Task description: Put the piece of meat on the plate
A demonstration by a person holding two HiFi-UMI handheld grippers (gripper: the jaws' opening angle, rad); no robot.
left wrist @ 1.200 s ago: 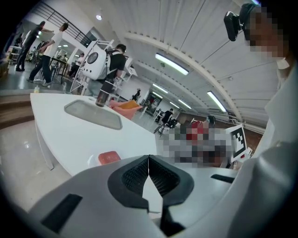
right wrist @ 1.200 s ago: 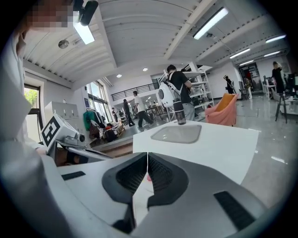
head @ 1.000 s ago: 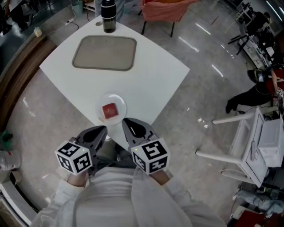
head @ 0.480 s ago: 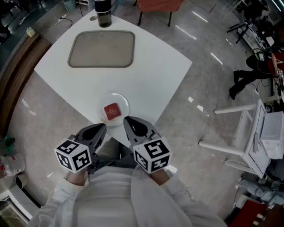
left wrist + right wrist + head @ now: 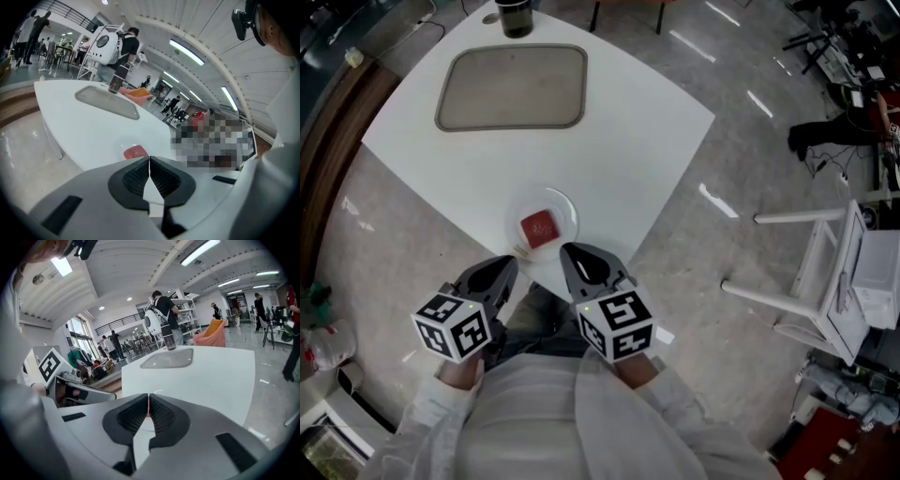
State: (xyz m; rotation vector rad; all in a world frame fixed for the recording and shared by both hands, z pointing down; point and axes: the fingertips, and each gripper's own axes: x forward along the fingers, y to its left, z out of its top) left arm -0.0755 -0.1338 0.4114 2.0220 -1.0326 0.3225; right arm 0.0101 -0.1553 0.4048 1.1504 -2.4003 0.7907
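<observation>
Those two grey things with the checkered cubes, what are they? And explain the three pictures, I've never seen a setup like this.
They are hand-held grippers, not a robot. A person holds one two-jaw tool in each hand, and the marker cubes are part of the tools. The top-down picture comes from a camera on the person's head. The left gripper and right gripper show near its bottom. The other two pictures come from a camera riding on each gripper, looking along its jaws. Both pairs of jaws are closed with nothing between them. On the white table sit a plate with a red piece of meat on it, a grey tray and a dark bottle at the far edge.
</observation>
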